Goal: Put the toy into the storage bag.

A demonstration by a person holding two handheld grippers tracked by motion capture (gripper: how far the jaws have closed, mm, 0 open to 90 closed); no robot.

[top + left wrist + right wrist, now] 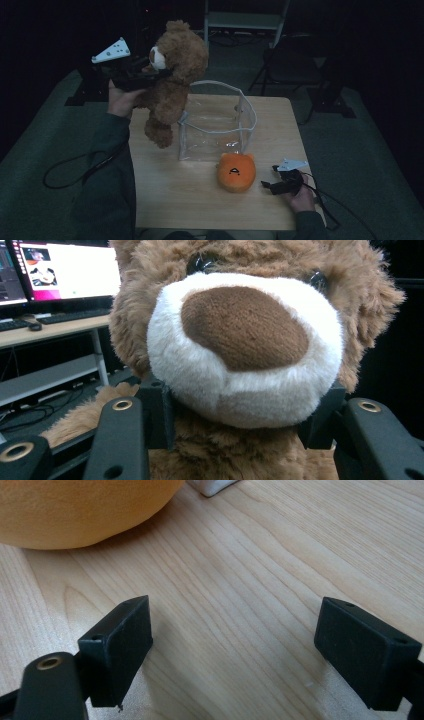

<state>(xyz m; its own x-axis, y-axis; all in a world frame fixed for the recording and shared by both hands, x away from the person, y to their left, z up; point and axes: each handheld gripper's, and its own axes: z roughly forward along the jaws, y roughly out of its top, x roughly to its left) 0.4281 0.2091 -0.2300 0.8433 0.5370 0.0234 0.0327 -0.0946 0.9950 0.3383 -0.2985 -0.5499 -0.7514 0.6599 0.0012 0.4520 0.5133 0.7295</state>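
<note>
Clearly the teddy bear is off the desk, held up at the far left by the left gripper, whose jaws are clamped on its neck just under the white muzzle; in the left gripper view the two black pads press into the fur on either side below the chin. Bear hangs roughly upright, head up, long axis near vertical, feet dangling just left of the clear bag. Bag stands open-topped at mid-desk, to the right of the bear and lower; my judgement is that the coming move turns on this: the bear must travel right and down, feet first, through the white-trimmed rim. Bear's body looks about as wide as the opening, so a snag on the near-left rim seems possible. Right gripper rests low at the near right of the desk, jaws spread wide with nothing between them, bare wood ahead. Orange plush toy sits just left of it, touching or nearly touching the bag's near wall; cannot tell which. Left hand is the one nearer the bag mouth. Room beyond the desk is dark; bag's far wall and floor hard to make out.
</note>
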